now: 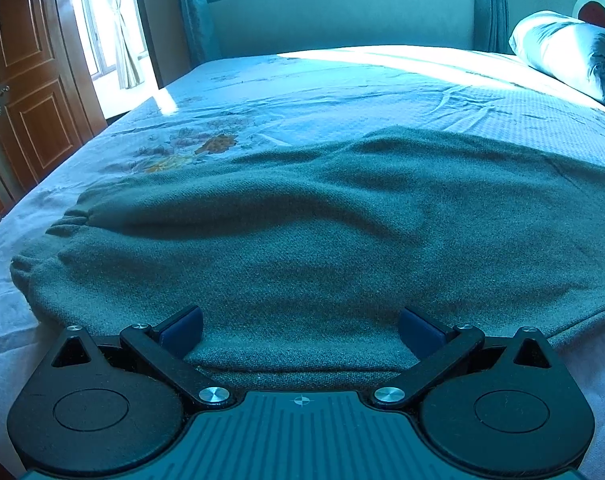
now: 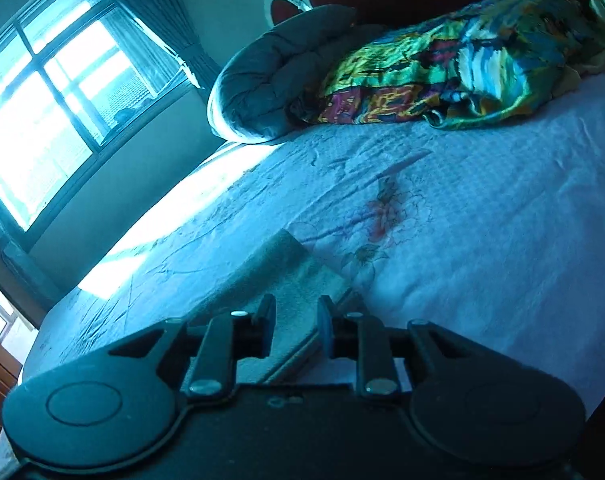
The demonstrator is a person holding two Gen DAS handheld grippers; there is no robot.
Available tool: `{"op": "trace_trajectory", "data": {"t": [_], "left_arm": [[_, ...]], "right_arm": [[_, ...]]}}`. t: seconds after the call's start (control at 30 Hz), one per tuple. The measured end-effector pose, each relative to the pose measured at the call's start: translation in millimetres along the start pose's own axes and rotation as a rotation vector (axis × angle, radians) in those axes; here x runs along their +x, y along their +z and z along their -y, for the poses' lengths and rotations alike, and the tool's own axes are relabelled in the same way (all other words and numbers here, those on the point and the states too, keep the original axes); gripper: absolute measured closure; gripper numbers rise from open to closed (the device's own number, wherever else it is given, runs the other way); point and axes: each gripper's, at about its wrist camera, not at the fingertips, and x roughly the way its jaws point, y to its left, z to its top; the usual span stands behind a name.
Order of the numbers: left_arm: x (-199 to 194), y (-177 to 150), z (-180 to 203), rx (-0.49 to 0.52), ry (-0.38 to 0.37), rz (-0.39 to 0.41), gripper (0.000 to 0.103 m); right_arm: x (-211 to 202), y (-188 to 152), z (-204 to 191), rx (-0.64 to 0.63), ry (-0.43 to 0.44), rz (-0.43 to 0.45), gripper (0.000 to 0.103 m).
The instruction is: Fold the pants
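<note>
Bedsheet (image 1: 342,80) carries the green pants (image 1: 302,220); my left gripper (image 1: 301,330) spread wide over their near edge, right gripper (image 2: 295,328) narrowly parted around their corner, releasing I'd judge.

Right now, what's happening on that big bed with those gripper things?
A person is folding dark green pants on the bed, using a hand-held gripper in each hand. The left hand-held gripper is wide open, with the near edge of the pants lying between its fingers. The right hand-held gripper has its fingers close together around a corner of the pants, with small gaps, so it does not seem to be pinching. A rolled quilt and a colourful blanket sit by the headboard.
</note>
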Motion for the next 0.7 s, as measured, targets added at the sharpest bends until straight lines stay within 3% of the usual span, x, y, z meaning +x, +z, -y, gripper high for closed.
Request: {"op": "trace_trajectory", "data": {"t": [0.1,0.17,0.2,0.23,0.33,0.43,0.5,0.57,0.7], "left_arm": [[-7,-1,-2,0.023,0.056,0.044,0.0],[0,0,-9,0.038,0.036,-0.009,0.0],[0,3,-19,0.002,0.026,-0.022,0.0],[-3,7,-27,-0.022,0.048,-0.019,0.0],[-22,13,-65,-0.062,0.131,0.085,0.0],[-20,16,-111,-0.142,0.182,0.078,0.0],[-11,13,-149,-0.231,0.194,0.044,0.0],[-2,7,-180,-0.336,0.178,0.024,0.0],[21,-7,-220,-0.482,0.143,-0.01,0.001]], "right_arm": [[23,-9,-40,-0.139,0.089,-0.102,0.081],[61,-21,-57,-0.169,-0.003,-0.294,0.071],[69,-27,-69,-0.2,-0.055,-0.296,0.072],[67,-27,-86,-0.24,-0.024,-0.255,0.076],[65,-32,-149,-0.323,0.199,-0.212,0.078],[97,-50,-230,-0.394,0.464,-0.343,0.076],[117,-70,-288,-0.464,0.573,-0.394,0.076],[136,-89,-335,-0.544,0.631,-0.427,0.077],[182,-129,-414,-0.664,0.652,-0.521,0.077]]}}
